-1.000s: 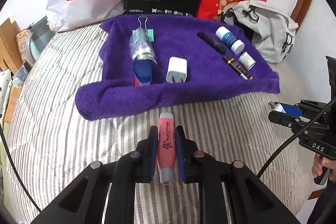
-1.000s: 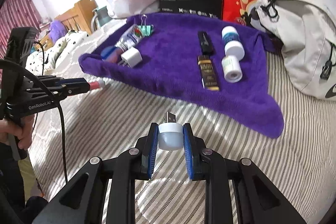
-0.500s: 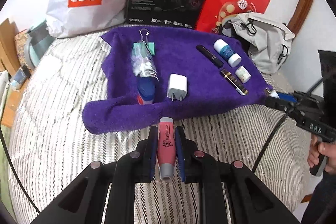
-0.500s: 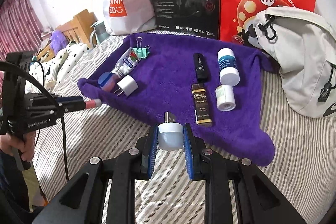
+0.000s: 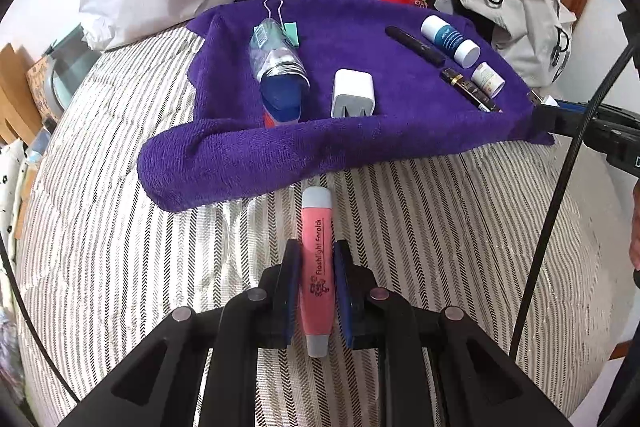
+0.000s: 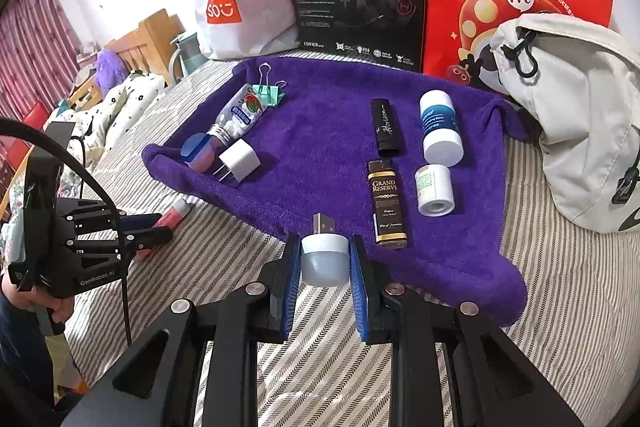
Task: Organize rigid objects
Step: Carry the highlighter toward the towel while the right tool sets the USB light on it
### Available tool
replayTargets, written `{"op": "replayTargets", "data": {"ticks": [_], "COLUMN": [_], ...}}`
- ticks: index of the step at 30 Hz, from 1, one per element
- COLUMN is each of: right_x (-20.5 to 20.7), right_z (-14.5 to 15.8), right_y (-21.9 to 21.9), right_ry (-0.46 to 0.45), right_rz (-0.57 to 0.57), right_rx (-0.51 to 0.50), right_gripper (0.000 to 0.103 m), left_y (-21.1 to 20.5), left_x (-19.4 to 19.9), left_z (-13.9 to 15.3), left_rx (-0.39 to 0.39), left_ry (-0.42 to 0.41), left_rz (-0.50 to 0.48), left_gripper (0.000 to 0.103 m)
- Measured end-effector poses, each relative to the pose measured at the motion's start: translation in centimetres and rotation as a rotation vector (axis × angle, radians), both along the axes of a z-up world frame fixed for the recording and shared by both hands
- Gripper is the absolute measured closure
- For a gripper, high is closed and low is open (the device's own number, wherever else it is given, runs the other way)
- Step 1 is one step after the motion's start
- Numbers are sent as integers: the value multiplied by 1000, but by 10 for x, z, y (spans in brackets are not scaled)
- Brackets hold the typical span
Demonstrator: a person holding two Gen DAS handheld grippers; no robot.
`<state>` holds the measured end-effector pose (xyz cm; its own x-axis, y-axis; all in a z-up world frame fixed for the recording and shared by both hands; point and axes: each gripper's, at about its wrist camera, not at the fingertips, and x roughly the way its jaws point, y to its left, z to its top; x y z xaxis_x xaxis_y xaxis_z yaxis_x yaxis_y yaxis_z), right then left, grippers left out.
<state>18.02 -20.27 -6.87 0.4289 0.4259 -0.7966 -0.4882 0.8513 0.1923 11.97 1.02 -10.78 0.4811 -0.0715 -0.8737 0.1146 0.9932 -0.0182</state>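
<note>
Pink highlighter (image 5: 317, 267), lower centre, clenched mid-barrel in your left tongs (image 5: 316, 291) over the striped bed (image 5: 440, 227): light, stiff, slick plastic. Right tongs (image 6: 325, 263) grasp USB night-light (image 6: 324, 259) by its smooth dome, likely slippery; go easy.

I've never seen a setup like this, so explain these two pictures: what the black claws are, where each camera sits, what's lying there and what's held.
Each picture comes from a camera on a handheld two-finger gripper, looking along its fingers; a person holds one in each hand. The left gripper clamps a pink highlighter pen. The right gripper clamps a small USB night light. Ahead, on a striped bedcover, a purple towel carries a white charger plug, a mint bottle, a binder clip, two dark tubes and two white bottles.
</note>
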Motion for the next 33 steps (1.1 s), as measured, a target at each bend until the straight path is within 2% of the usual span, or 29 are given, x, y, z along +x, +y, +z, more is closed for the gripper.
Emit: {"op": "replayTargets", "data": {"ticks": [6, 12, 20, 25, 33], "right_x": [-1, 4, 31, 57, 76], "right_z": [0, 7, 7, -3, -35], "right_y": [6, 7, 12, 22, 51], "right_ry": [2, -16, -16, -2, 46], "right_rz": [11, 9, 8, 12, 61], "right_rx": [5, 6, 7, -13, -114], "right_gripper": [79, 79, 79, 79, 79], "left_y": [-6, 8, 16, 21, 28], "left_x": [1, -5, -4, 2, 10], "left_z": [0, 9, 36, 49, 58], "left_rx": [30, -72, -70, -71, -84], "left_ry": [-20, -33, -85, -112, -140], "left_rz": [-4, 12, 12, 19, 42], "left_gripper": [87, 87, 87, 87, 87]}}
